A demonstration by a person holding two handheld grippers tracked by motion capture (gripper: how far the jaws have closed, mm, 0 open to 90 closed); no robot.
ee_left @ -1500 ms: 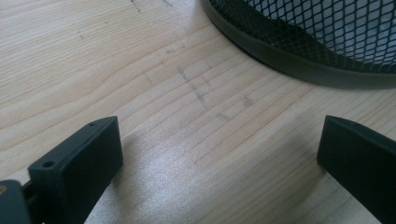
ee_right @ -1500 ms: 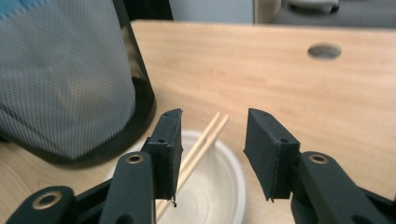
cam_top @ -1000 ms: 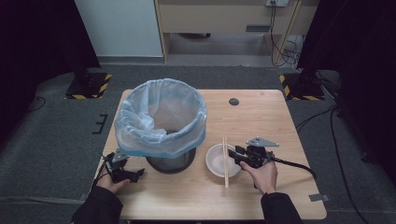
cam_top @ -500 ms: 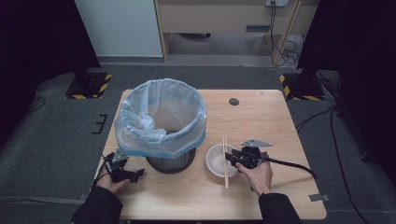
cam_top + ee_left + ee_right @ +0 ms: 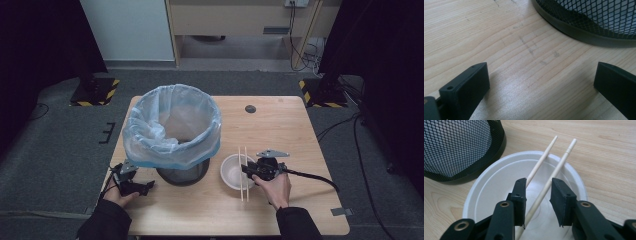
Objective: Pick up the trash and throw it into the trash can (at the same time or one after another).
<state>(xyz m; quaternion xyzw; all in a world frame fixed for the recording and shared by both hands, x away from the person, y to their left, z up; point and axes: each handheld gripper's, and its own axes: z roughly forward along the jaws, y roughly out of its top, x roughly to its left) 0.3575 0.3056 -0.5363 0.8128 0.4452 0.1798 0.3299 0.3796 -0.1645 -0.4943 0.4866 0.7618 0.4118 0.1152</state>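
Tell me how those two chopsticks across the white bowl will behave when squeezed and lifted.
The chopsticks look thin, stiff and light. Being round and smooth, they may roll or slip between the right hand-held gripper pads, which have just been closing around them. Lying apart, they could cross or splay when squeezed. The bowl looks light and might shift.

The high view looks forward and down from above the near edge of the counter (image 5: 280, 125) and takes in all four edges. The left gripper view sits very close to the wood and faces the foot of the bin (image 5: 584, 32). The right gripper view looks from close over the bowl (image 5: 499, 192) with the chopsticks (image 5: 559, 167). Both gripper views share the bin's mesh with the high view.
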